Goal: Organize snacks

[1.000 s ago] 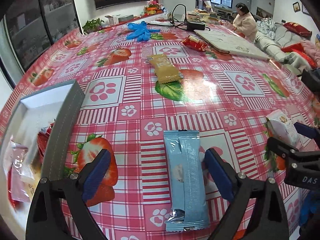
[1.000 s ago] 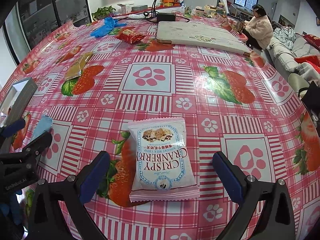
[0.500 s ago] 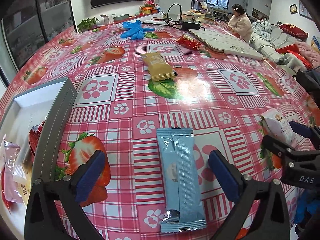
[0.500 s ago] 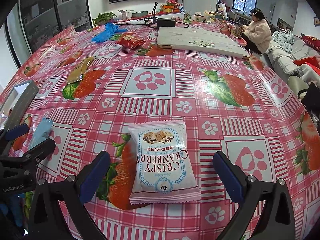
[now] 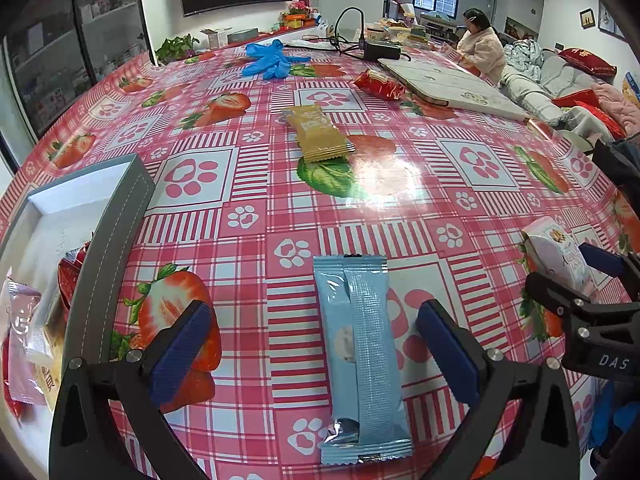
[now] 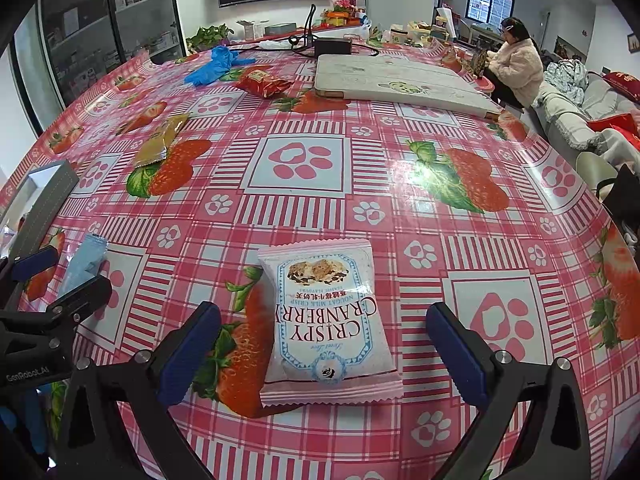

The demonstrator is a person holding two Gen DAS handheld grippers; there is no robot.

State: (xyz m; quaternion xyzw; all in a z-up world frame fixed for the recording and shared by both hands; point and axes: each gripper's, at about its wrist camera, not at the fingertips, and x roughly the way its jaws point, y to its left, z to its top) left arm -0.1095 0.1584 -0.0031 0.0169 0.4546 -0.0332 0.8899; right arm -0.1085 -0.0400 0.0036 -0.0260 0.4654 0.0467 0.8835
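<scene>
Both claws are released: the left gripper (image 5: 314, 354) straddles a blue packet (image 5: 360, 360) lying flat right of the box (image 5: 116, 240), the right gripper (image 6: 320, 354) a cranberry packet (image 6: 326, 324).

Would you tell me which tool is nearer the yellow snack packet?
Left. The left tool sits straight before the yellow snack packet; the right tool is off to its right, farther away.

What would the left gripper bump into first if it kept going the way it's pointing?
Most likely the light blue snack packet. It lies flat on the table between the open fingers of the left gripper, right in its path. Depth is hard to judge, so this is a best guess.
</scene>
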